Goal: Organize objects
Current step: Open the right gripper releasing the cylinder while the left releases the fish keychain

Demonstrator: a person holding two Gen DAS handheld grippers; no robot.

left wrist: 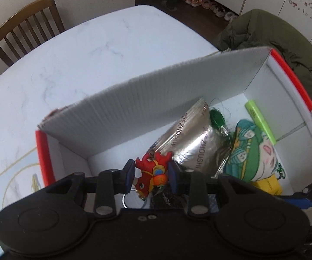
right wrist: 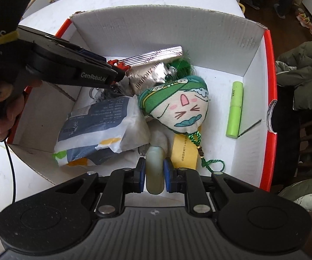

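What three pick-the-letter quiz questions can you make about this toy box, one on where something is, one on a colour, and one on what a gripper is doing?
1. Where does the plush doll head lie?
A. inside the box
B. on the chair
C. on the floor

2. What colour is the tube by the box wall?
A. blue
B. light green
C. black

3. What is the left gripper doing?
A. hanging open and empty
B. shut on the red toy keychain
C. pushing the table

Answers:
1. A, it lies between the box walls.
2. B, it is bright light green.
3. B, both pads press the toy's sides.
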